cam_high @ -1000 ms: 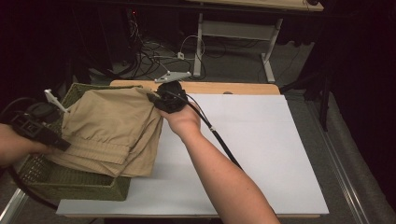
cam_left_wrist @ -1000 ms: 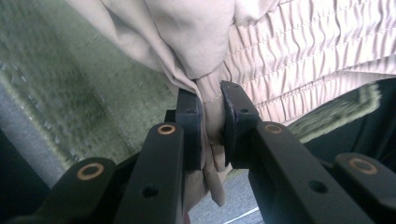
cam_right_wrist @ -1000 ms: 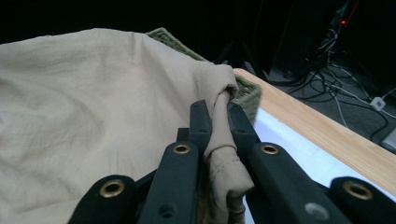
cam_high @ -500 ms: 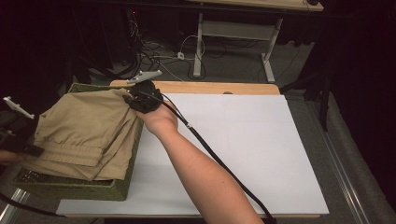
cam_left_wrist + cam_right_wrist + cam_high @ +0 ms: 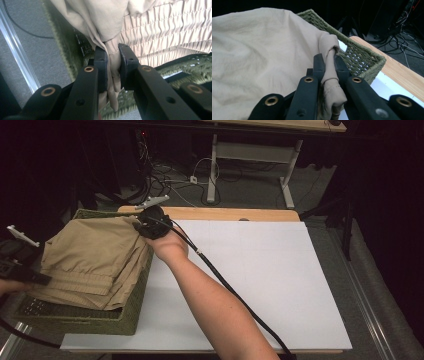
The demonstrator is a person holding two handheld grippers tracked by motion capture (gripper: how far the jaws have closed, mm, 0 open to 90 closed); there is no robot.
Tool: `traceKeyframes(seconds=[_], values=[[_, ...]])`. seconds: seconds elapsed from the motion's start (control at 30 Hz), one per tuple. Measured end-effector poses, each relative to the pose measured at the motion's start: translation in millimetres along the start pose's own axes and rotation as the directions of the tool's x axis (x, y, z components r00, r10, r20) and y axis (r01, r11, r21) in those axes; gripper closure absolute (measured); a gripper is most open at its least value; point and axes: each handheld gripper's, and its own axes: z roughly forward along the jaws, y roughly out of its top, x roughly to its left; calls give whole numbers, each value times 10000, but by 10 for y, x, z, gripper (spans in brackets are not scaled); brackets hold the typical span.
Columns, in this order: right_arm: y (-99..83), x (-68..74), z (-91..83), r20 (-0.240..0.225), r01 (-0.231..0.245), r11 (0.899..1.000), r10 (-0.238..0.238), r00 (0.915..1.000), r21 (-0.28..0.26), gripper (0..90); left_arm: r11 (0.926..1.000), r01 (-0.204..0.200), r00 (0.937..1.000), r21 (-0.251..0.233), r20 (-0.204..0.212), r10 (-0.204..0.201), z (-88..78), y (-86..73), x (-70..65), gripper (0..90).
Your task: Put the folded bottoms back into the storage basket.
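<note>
Both grippers, left [image 5: 112, 62] & right [image 5: 329, 65], pinch tan shorts [image 5: 95, 260] (over green basket [image 5: 100, 322]), jaws narrow.

1. the white surface [image 5: 260, 285] right of the green basket [image 5: 100, 322] lies bare, wide room for a hand.
2. the tan garment [image 5: 95, 260] covers the basket's mouth, overhanging its right wall.
3. the right forearm [image 5: 210, 305] crosses the surface's near-left part.

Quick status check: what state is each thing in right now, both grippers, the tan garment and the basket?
Left gripper: shut on the garment's gathered edge.
Right gripper: shut on a bunched corner of the garment.
Tan garment: folded, lying over the basket, held at two sides.
Green woven basket: upright at the left edge of the white board, garment over it.
</note>
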Motion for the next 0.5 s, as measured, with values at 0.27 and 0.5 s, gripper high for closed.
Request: traceKeyframes(seconds=[0.27,0.5], values=[[-43,-97,82,93,-8,9996,6,10000,297,853,9999,104,9999,83,16,-105,209,129,46,768],[20,-169,172,24,90,9995,-91,10000,299,853,9991,345,9994,-246,78,-344,183,109,64,769]])
